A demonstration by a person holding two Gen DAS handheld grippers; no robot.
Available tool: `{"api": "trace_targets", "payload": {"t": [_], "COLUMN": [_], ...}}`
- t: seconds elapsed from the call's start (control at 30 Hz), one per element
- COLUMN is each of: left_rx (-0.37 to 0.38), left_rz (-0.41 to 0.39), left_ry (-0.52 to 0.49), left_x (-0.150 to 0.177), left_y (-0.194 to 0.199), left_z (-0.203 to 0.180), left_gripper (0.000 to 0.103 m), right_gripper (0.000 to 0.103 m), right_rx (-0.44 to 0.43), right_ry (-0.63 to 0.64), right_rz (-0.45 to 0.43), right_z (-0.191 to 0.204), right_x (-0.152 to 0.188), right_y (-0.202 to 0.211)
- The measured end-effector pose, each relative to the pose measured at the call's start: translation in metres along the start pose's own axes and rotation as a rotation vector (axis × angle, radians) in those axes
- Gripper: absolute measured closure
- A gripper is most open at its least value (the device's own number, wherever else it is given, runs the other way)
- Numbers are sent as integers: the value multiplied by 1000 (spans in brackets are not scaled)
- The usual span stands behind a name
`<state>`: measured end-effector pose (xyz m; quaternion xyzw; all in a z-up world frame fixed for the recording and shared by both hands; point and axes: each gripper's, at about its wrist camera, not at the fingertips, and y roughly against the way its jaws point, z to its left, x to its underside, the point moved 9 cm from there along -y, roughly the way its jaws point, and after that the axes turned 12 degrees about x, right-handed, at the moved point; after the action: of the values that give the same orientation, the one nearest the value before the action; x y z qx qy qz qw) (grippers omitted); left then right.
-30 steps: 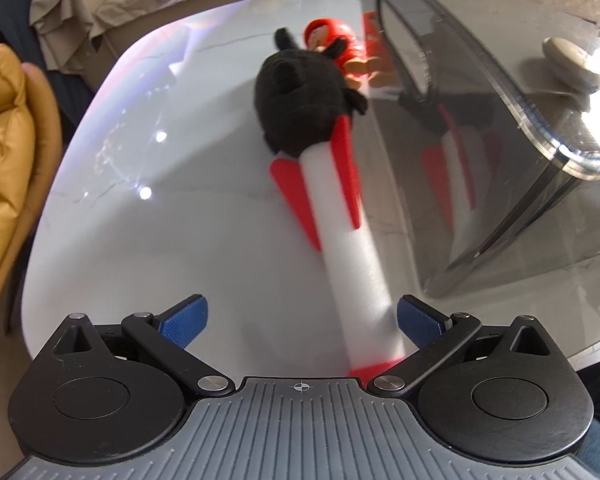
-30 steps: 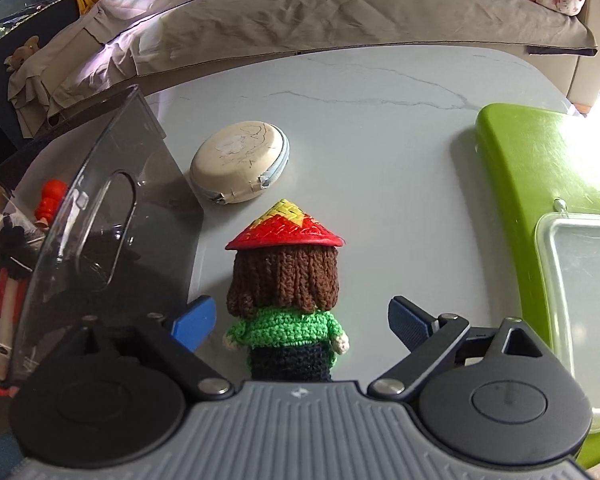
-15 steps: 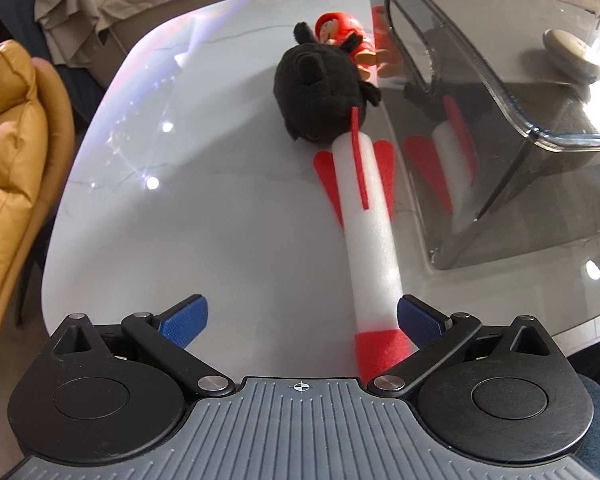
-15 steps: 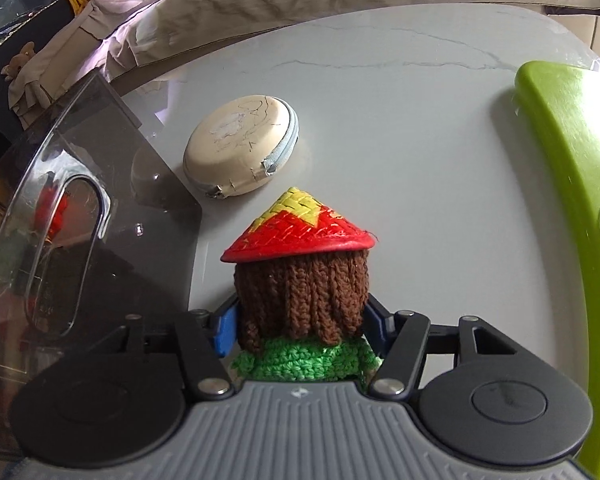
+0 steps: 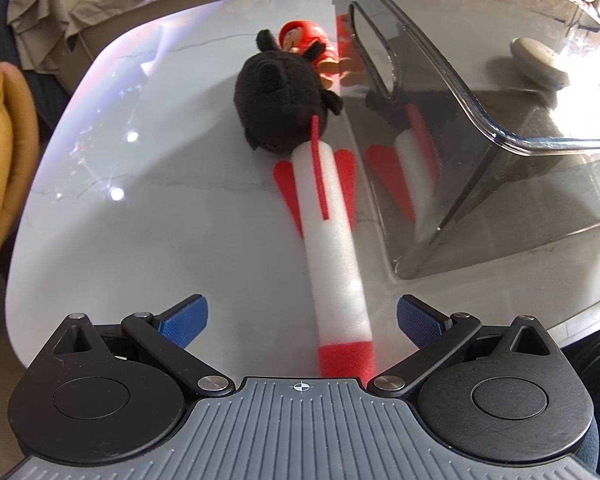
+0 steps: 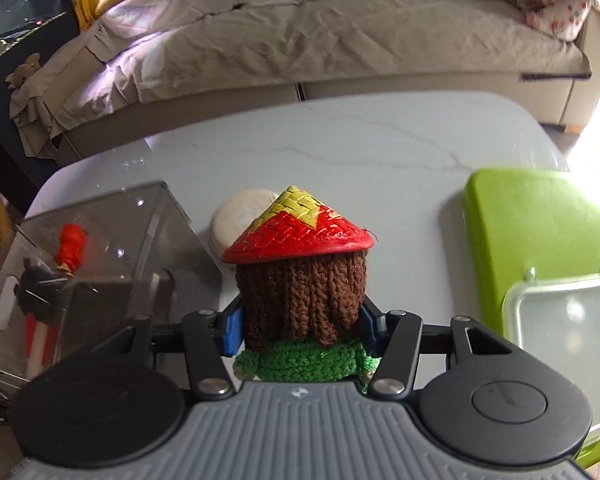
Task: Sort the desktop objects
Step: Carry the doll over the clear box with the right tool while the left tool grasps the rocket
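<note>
Right gripper [image 6: 300,326] is squeezing the crochet doll [image 6: 300,300] by its sides, jaws closing on it, doll sitting upright above the table. The clear bin [image 6: 96,276] is lying down-left of it, probably the drop spot. Left gripper [image 5: 302,318] is hanging spread wide over the foam rocket [image 5: 332,248], which is pointing straight away.

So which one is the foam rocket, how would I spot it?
Find the clear plastic bin on the pale marble table. Just left of its wall lies a row of toys; the foam rocket is the long white tube nearest the left gripper, with red fins and a red tip, unlike the black plush it touches.
</note>
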<state>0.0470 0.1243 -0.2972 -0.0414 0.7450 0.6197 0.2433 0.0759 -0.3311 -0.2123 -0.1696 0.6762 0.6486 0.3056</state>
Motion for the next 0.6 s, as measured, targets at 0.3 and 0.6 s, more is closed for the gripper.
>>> {"api": "trace_targets", "payload": {"t": [0.3, 0.6], "left_rx": [73, 26], "left_rz": [-39, -19], "left_ry": [48, -64], "left_x": [-2, -11], "left_y": [-8, -21], "left_z": [6, 3], "left_gripper": [0, 0], "right_gripper": [46, 45], "right_rx": [-86, 2], "right_ry": [298, 407], "right_rz": [-50, 223], "right_z": [136, 214], "right_x": [-35, 19], "right_y": [58, -30]}}
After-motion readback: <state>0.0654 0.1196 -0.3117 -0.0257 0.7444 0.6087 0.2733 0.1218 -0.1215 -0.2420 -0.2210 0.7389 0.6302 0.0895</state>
